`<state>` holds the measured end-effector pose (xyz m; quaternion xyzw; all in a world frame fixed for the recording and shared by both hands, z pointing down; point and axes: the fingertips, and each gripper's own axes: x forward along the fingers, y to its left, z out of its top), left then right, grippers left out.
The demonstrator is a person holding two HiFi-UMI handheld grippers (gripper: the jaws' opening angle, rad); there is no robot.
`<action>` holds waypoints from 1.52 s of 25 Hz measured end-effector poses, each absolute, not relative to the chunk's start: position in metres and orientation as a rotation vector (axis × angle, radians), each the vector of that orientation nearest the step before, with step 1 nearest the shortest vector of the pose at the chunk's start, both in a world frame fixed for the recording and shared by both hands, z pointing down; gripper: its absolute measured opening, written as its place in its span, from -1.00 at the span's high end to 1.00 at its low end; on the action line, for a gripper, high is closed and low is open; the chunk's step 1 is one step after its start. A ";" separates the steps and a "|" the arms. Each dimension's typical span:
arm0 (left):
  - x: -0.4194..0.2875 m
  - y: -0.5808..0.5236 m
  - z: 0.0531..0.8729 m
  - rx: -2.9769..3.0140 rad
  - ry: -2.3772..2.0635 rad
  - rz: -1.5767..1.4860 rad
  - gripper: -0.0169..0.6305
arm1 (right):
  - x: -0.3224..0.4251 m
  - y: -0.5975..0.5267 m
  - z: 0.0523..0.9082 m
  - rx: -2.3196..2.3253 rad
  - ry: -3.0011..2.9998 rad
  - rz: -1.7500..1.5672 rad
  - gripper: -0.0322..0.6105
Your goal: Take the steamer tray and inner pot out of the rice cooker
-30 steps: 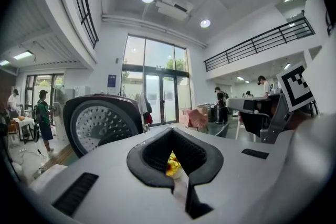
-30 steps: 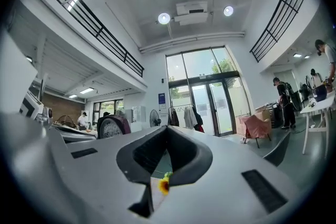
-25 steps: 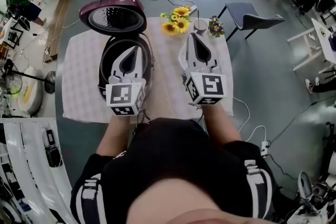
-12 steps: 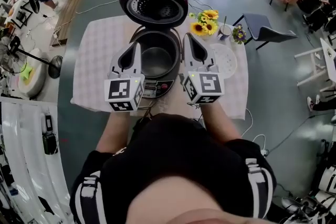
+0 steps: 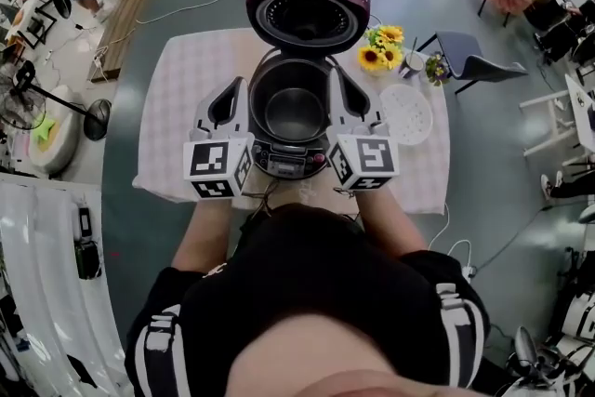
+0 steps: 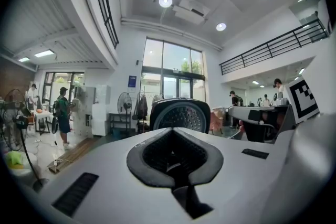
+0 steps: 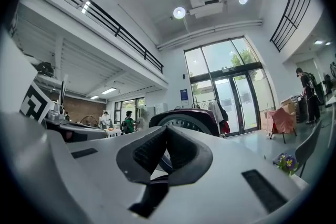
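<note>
The rice cooker stands open on the table, its purple lid tipped back. The metal inner pot sits inside it, and I see nothing in the pot. A white perforated steamer tray lies flat on the cloth to the cooker's right. My left gripper hovers by the cooker's left rim, shut and empty. My right gripper hovers over the right rim, also shut and empty. The lid shows beyond the left gripper in its own view, and the lid likewise beyond the right gripper.
A checked cloth covers the table. Sunflowers, a cup and small purple flowers stand at the back right corner. A grey chair is beyond the table's right side. Cables run over the floor.
Both grippers moved left across the table, from over the pot and the cloth to either side of the cooker. The steamer tray came into view at the right. Jaws stayed shut.
</note>
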<state>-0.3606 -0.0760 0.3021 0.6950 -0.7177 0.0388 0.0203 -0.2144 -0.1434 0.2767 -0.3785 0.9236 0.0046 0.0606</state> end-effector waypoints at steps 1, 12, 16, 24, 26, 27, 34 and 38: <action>-0.362 -0.077 0.302 2.165 -2.225 0.116 0.94 | -0.215 -0.143 0.275 -1.123 2.783 0.003 0.90; -0.379 -0.086 0.315 2.212 -2.067 0.091 -0.40 | -0.223 -0.157 0.297 -0.980 2.790 -0.318 -0.48; -0.393 -0.085 0.323 2.201 -1.996 0.019 -0.39 | -0.222 -0.160 0.306 -0.949 2.783 -0.388 -0.47; -0.405 -0.083 0.353 2.189 -1.418 -0.191 -0.38 | -0.200 -0.177 0.335 -0.674 2.668 -0.988 -0.46; -0.404 -0.088 0.364 2.181 -1.318 -0.173 -0.38 | -0.196 -0.181 0.345 -0.545 2.637 -1.162 -0.46; -0.405 -0.090 0.371 2.170 -1.283 -0.163 -0.37 | -0.196 -0.181 0.350 -0.477 2.625 -1.233 -0.45; -0.395 -0.099 0.399 2.017 -0.930 -0.266 -0.37 | -0.195 -0.178 0.394 -0.248 2.608 -1.559 -0.45; -0.392 -0.103 0.417 1.821 -0.719 -0.398 -0.37 | -0.183 -0.195 0.430 -0.244 2.384 -1.790 -0.45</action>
